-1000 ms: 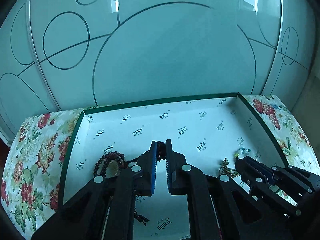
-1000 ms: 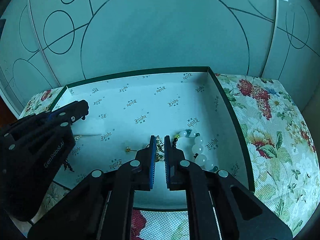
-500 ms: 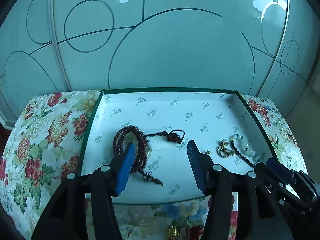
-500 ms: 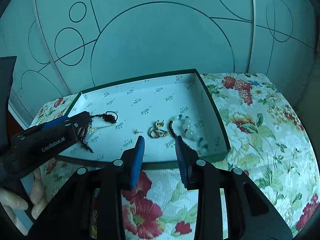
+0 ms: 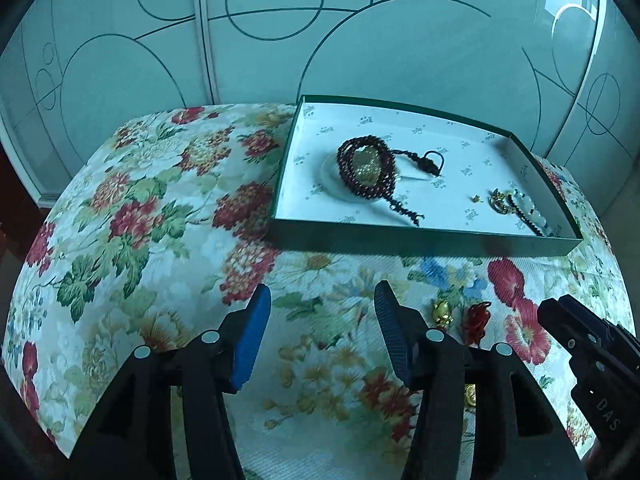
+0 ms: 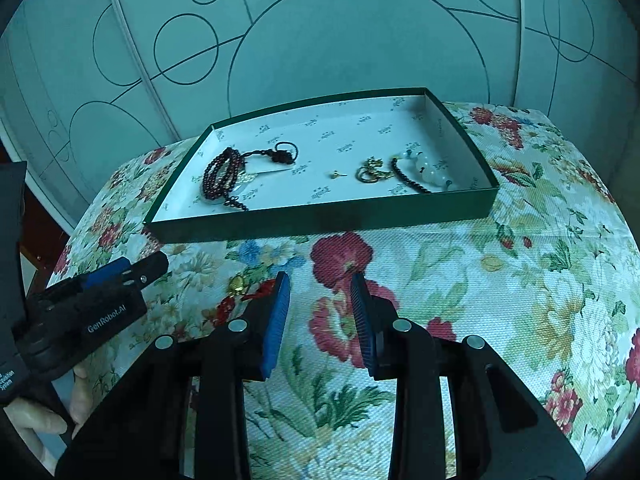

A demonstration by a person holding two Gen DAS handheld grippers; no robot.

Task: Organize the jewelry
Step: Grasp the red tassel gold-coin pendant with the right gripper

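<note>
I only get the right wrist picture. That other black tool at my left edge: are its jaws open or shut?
Observer: Open. The left wrist view shows the left gripper head-on, jaws apart, with only flowered cloth between them.
Visitor: What lies outside the green box?
Observer: A gold charm and a red charm lie in front of the green box. You can't see that a second gold piece peeks out beside that gripper's finger.
Visitor: What's inside the coil of dark beads?
Observer: A yellowish pendant lies within the dark beads.
</note>
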